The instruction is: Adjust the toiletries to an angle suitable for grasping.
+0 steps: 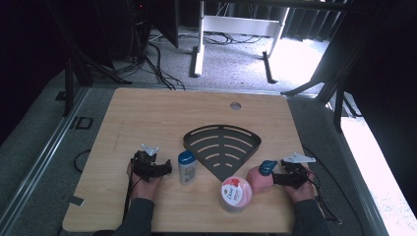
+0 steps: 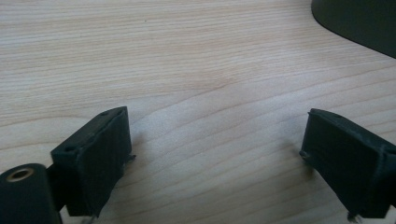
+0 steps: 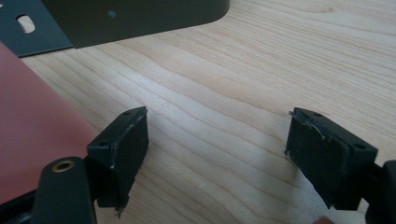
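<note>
Probably a lab or recording studio: a bare wooden worktop [image 1: 147, 123] stands on grey carpet [image 1: 231, 64], ringed by black curtains [image 1: 29, 44], metal stands [image 1: 69, 83] and loose cables [image 1: 157, 64] well beyond the fingers.

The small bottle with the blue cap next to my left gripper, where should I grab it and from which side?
Grip the small bottle across its pale body, below the blue cap. It stands upright just right of the left gripper, whose jaws are open with bare table between them. Coming in level from the left looks simplest; the dark corner rack and the pink Dove tub crowd its right side.
</note>
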`<state>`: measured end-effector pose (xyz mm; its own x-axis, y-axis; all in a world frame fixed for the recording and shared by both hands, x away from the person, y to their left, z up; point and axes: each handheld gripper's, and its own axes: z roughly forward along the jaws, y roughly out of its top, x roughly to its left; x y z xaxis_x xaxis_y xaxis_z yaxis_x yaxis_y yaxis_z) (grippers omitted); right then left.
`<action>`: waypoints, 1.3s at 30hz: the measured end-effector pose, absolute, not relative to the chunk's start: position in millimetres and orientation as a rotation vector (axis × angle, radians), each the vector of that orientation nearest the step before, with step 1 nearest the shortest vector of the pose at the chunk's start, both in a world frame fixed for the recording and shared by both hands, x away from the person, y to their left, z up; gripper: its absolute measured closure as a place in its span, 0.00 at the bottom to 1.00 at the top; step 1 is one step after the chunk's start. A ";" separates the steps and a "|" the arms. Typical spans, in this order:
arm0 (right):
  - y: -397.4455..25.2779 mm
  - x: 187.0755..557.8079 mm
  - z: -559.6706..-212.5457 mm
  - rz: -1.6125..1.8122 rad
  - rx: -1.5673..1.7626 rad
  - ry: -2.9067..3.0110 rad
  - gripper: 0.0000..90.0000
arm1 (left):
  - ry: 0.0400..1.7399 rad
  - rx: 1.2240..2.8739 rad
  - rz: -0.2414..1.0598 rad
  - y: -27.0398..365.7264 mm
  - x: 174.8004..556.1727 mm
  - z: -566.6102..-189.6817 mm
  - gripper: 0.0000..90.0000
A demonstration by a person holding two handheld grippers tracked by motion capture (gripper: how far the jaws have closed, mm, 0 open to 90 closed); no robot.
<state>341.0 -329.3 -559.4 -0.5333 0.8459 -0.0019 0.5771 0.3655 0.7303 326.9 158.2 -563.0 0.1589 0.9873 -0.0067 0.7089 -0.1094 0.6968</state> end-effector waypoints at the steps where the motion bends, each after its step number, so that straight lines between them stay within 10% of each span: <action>1: -329.3 341.0 -559.4 0.977 1.243 2.254 0.23 | 1.605 1.878 0.645 158.6 326.5 -562.6 0.13; 13: -329.3 341.1 -559.5 0.978 1.242 2.254 0.23 | 1.550 1.914 0.586 163.5 318.5 -553.7 0.60; 39: -329.2 340.7 -559.4 0.978 1.243 2.255 0.23 | 1.109 2.044 0.420 137.4 258.4 -522.1 1.00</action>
